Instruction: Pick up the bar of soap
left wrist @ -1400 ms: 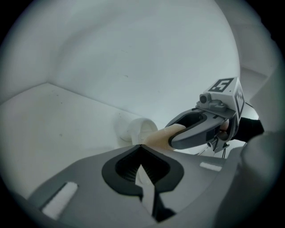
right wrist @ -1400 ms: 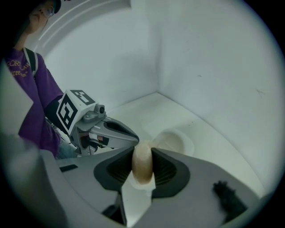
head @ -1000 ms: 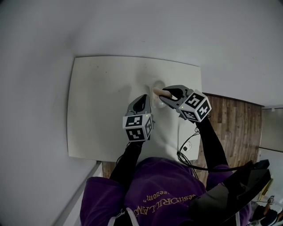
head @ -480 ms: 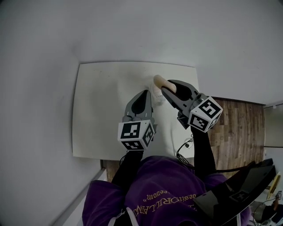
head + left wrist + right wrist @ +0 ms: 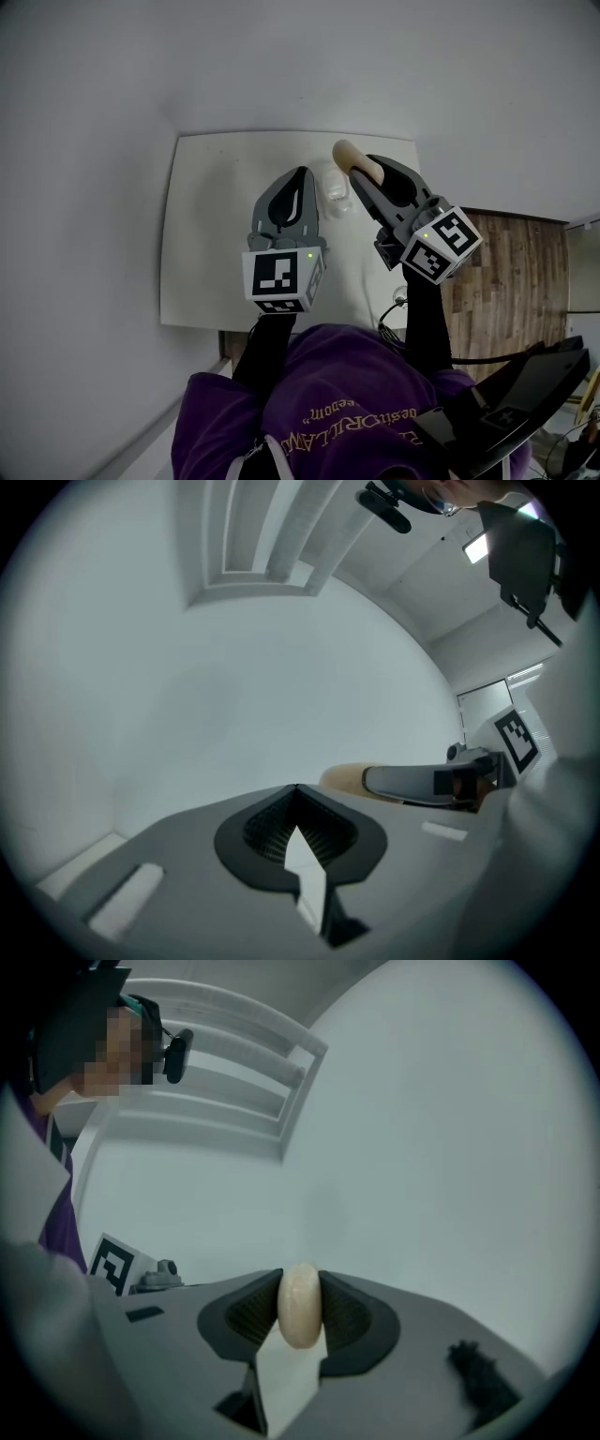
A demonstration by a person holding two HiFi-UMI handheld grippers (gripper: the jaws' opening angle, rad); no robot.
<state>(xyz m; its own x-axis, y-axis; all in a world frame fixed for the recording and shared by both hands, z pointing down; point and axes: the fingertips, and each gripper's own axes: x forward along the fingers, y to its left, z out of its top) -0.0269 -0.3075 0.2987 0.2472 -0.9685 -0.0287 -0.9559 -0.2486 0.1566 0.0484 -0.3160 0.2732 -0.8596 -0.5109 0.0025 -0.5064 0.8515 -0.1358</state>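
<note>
Table (image 5: 216, 234) stands against the wall, with wooden floor (image 5: 506, 272) to its right. Both grippers hang above the table's far right quarter, side by side and apart: left gripper (image 5: 299, 176) to the left, right gripper (image 5: 366, 171) to the right. Bar of soap (image 5: 349, 156) sits between the right gripper's jaws, one end past their tips toward the wall. A small dish (image 5: 336, 192) lies on the table below, between the two grippers. A cable (image 5: 398, 305) lies at the table's near right corner, under the right arm
</note>
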